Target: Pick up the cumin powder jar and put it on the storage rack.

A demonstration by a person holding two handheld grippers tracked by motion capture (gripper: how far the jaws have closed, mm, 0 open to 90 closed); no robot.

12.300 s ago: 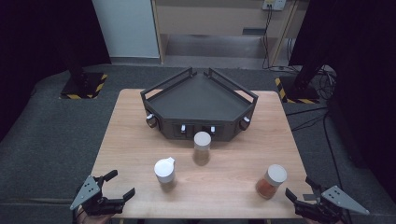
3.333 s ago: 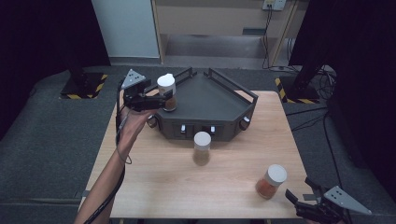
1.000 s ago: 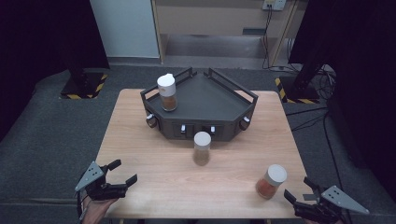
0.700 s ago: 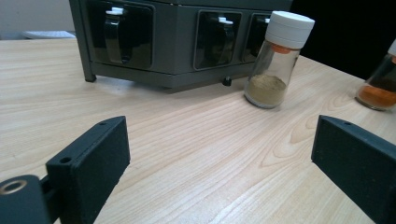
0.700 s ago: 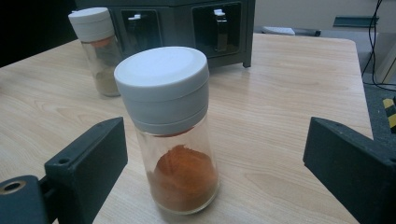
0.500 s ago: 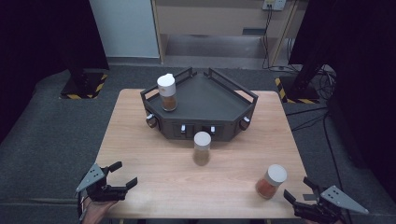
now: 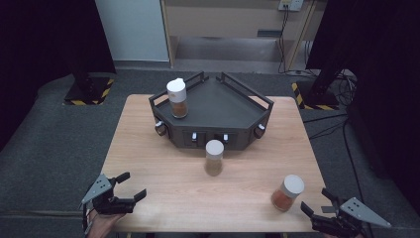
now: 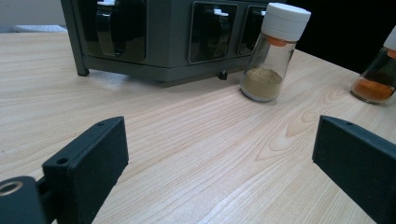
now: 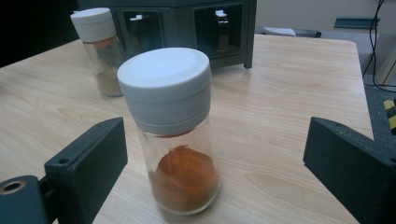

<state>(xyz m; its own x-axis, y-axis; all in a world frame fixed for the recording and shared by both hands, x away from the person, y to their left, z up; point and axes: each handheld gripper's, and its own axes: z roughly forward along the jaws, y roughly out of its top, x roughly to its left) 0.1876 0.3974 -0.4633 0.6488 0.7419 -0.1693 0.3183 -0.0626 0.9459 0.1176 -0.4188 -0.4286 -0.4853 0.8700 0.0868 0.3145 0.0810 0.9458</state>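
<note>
Nothing moved; orange spice jar (image 9: 173, 135) unlabelled.

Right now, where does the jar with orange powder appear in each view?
High view: the orange jar stands lower right, near the right gripper.
Left gripper view: at the right edge.
Right gripper view: centre, between the open jaws.
Shared landmark: the black rack.

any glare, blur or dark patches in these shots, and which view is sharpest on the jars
High view: soft, even light on the table, black curtained edges, jars small and slightly soft. Left gripper view: the beige spice jar is crisp, the near black jaws less so; a pale sheen lies on the wood. Right gripper view: sharpest, the orange spice jar close up, with mild glare on its white cap; the rack behind is dim.
</note>
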